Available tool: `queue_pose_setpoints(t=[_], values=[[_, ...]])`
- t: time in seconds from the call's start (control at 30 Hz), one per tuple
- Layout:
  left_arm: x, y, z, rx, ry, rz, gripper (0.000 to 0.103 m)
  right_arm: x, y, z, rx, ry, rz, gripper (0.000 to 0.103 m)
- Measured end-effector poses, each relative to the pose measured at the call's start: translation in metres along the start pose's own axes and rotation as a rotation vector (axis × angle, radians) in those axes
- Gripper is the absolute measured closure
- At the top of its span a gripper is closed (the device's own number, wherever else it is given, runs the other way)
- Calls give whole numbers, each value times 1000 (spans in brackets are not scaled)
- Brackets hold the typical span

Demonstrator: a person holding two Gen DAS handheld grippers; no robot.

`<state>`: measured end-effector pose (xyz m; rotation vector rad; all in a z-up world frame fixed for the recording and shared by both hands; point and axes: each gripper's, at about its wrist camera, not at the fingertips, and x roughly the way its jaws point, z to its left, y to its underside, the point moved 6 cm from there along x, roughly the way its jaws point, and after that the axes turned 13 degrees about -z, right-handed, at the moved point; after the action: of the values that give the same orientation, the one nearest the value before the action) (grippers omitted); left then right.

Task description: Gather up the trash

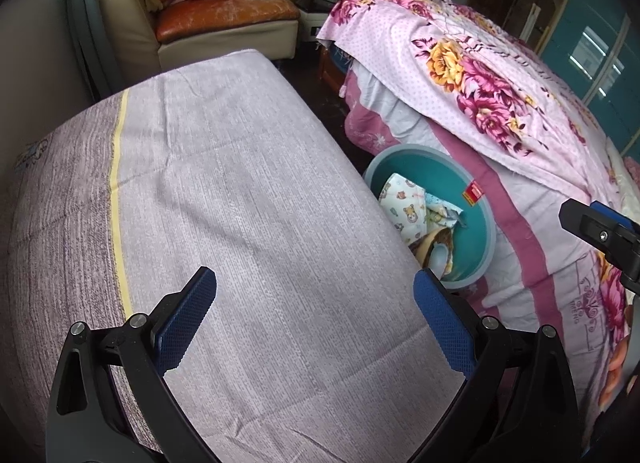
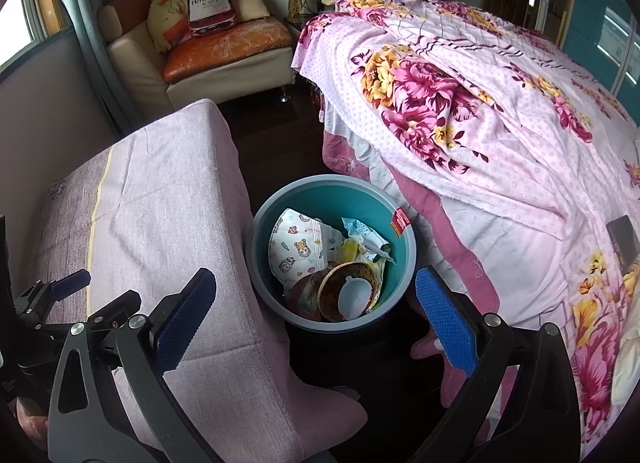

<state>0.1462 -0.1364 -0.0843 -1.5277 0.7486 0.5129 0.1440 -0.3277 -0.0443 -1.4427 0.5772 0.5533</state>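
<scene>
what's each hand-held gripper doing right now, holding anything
Left hand-held gripper: open, empty, over the cloth-covered surface.
Right hand-held gripper: open, empty, above the trash bin.

1 bin [image 2: 256, 259] — 1 mask [image 2: 296, 251], 1 bowl [image 2: 346, 291], 2 grippers.

Soft, even daylight, brightest from a window [image 2: 16, 23] at the upper left, floor [image 2: 276, 151] between the furniture lay in deep shadow, strong fisheye bending with black vignetted corners, centre sharp, no marked glare.
</scene>
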Motion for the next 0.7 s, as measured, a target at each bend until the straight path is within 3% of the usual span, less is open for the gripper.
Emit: queue_pose_setpoints(t=[0.7], values=[[8, 6, 1, 17, -18, 7, 4, 19, 14, -6, 20, -2, 42, 7]])
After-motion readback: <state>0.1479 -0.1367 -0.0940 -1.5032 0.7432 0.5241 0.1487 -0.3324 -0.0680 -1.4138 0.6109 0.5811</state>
